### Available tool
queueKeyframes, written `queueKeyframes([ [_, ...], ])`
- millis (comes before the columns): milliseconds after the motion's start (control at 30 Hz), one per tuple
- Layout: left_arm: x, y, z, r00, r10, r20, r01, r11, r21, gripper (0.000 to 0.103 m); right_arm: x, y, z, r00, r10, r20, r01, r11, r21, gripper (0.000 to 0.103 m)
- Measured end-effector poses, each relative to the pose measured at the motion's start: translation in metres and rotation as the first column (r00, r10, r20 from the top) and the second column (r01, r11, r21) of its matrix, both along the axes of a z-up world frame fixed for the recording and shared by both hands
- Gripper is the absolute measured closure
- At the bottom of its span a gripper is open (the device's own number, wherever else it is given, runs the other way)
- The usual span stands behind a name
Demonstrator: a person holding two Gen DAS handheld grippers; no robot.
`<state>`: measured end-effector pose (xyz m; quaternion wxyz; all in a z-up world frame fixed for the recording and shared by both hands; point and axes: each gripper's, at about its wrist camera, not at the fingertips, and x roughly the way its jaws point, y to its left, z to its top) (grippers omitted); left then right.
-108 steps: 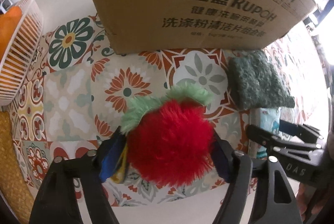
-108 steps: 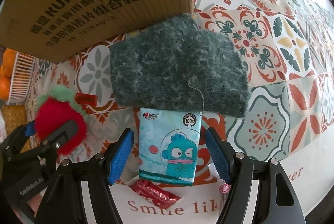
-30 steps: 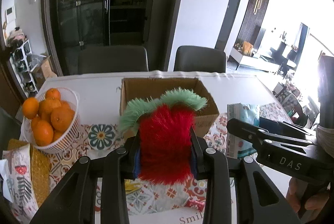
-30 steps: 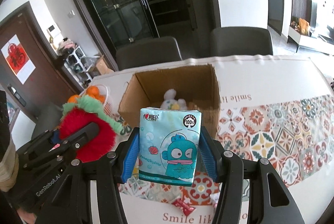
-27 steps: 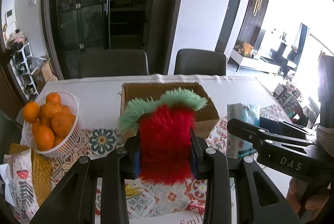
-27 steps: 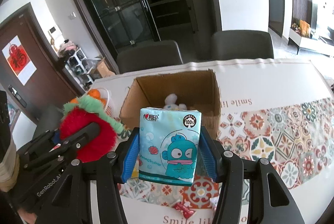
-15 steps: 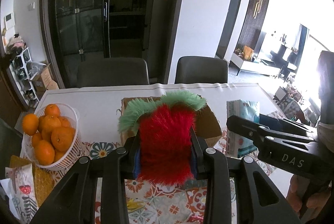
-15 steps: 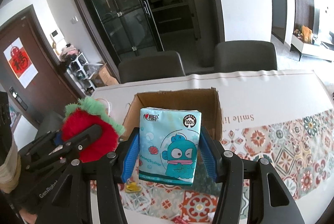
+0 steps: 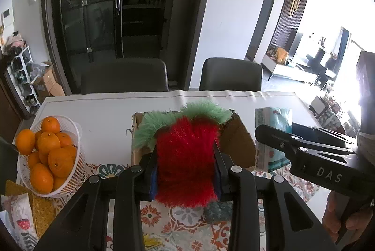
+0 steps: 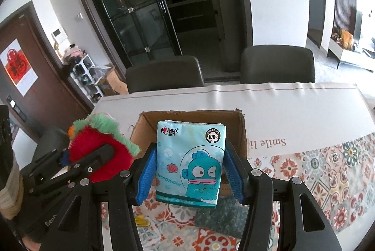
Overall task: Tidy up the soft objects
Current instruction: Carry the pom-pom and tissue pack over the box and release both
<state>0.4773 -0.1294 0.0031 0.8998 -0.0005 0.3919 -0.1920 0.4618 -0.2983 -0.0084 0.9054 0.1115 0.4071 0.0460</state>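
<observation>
Patterned table [image 10: 328, 171], one cardboard box [image 10: 239, 127], one plush strawberry [image 9: 185, 157], one tissue pack [image 10: 189, 162]

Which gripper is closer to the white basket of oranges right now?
Left. The left gripper, clamped on the red and green furry plush toy, is next to the white basket of oranges. The right gripper, holding the blue cartoon tissue pack, sits farther away, beyond the left one.
</observation>
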Motion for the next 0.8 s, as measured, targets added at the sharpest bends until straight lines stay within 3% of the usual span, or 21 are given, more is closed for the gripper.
queueKeyframes([
  [800, 0.067, -0.017, -0.081, 0.983, 0.01, -0.183, 0.004, 0.997, 0.078, 0.067, 0.08, -0.011, -0.078, 0.98, 0.013, -0.199, -0.018, 1.0, -0.021, 0.047],
])
